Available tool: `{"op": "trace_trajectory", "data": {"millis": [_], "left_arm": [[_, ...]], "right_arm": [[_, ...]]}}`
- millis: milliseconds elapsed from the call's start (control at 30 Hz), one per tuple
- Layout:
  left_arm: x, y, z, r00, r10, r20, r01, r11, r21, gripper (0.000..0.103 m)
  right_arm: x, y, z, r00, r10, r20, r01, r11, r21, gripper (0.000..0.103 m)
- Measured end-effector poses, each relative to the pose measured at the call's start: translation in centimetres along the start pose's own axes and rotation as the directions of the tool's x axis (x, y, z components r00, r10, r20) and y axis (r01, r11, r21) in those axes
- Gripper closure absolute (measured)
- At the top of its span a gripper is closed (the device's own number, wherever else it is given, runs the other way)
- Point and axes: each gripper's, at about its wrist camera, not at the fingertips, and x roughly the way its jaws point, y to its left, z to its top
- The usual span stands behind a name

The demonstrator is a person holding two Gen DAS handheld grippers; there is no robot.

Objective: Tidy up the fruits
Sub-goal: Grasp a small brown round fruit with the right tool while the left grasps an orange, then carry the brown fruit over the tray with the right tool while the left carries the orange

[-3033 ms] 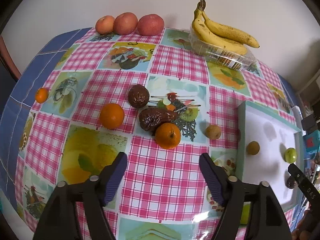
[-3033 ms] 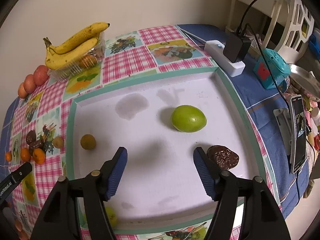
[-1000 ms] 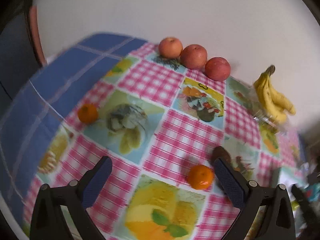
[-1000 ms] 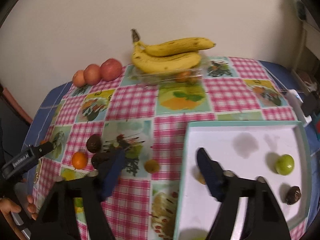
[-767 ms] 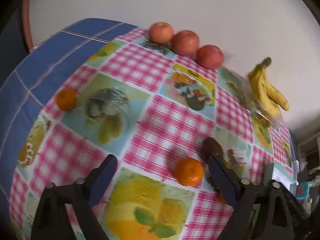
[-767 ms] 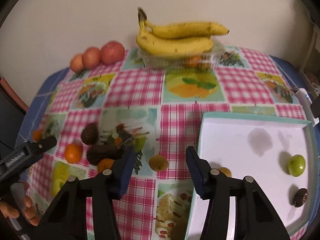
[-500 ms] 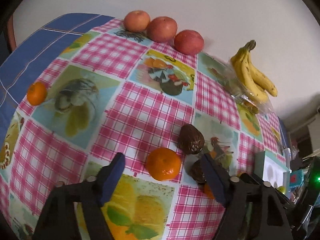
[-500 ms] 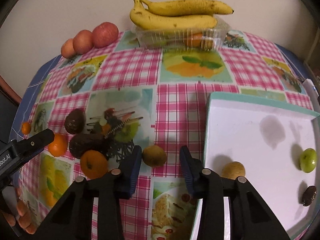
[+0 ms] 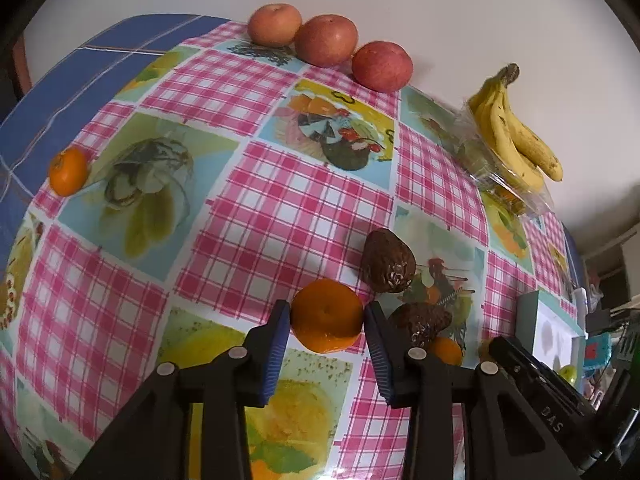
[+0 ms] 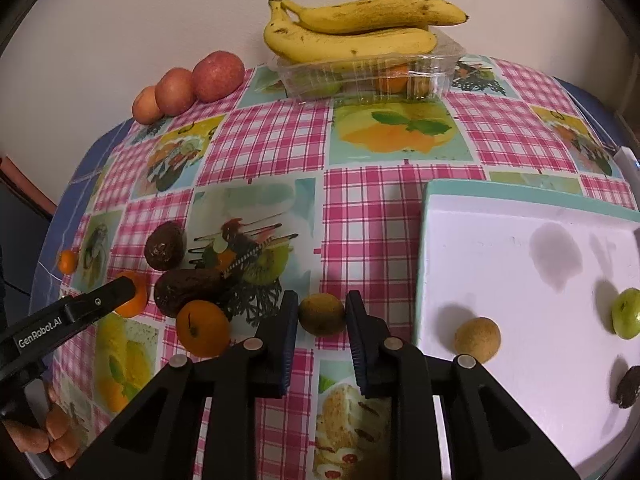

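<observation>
My left gripper is shut on an orange that rests on the checked tablecloth, both pads against its sides. Two dark wrinkled avocados and a second orange lie just to its right. In the right wrist view my right gripper is shut on a small brown-green round fruit, a little left of the white tray. That tray holds a similar brown fruit, a green fruit and a dark one.
Three apples line the back wall. Bananas lie on a clear plastic box. A small orange sits alone near the table's left edge. A hand shows at the lower left.
Both grippers came down onto the table and closed: the left one around the orange, the right one, swung left off the tray, around the small brown-green fruit.
</observation>
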Motion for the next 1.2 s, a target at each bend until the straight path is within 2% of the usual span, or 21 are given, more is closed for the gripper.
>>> {"op": "trace_trajectory", "data": {"millis": [433, 667, 867, 1200], "left_arm": [[-5.8, -0.6, 0.6, 0.992, 0.014, 0.126, -0.012, 1.0, -0.02, 0.063], [-7.3, -1.9, -0.1, 0.989, 0.01, 0.147, -0.008, 1.0, -0.015, 0.063], [-7.7, -4.4, -1.1, 0.989, 0.001, 0.148, -0.005, 1.0, 0.028, 0.063], [-6.8, -11.0, -3.8, 0.993, -0.03, 0.111, 0.011, 0.985, 0.173, 0.063]], "right_arm": [[-5.8, -3.2, -0.3, 0.999, 0.001, 0.041, -0.006, 0.993, 0.12, 0.078], [-8.3, -6.3, -0.7, 0.996, -0.063, 0.071, 0.051, 0.987, 0.15, 0.078], [-9.3, -10.7, -1.0, 0.991, -0.116, 0.073, 0.097, 0.969, 0.229, 0.078], [-10.7, -17.1, -2.2, 0.982, -0.176, 0.069, 0.142, 0.928, 0.345, 0.078]]}}
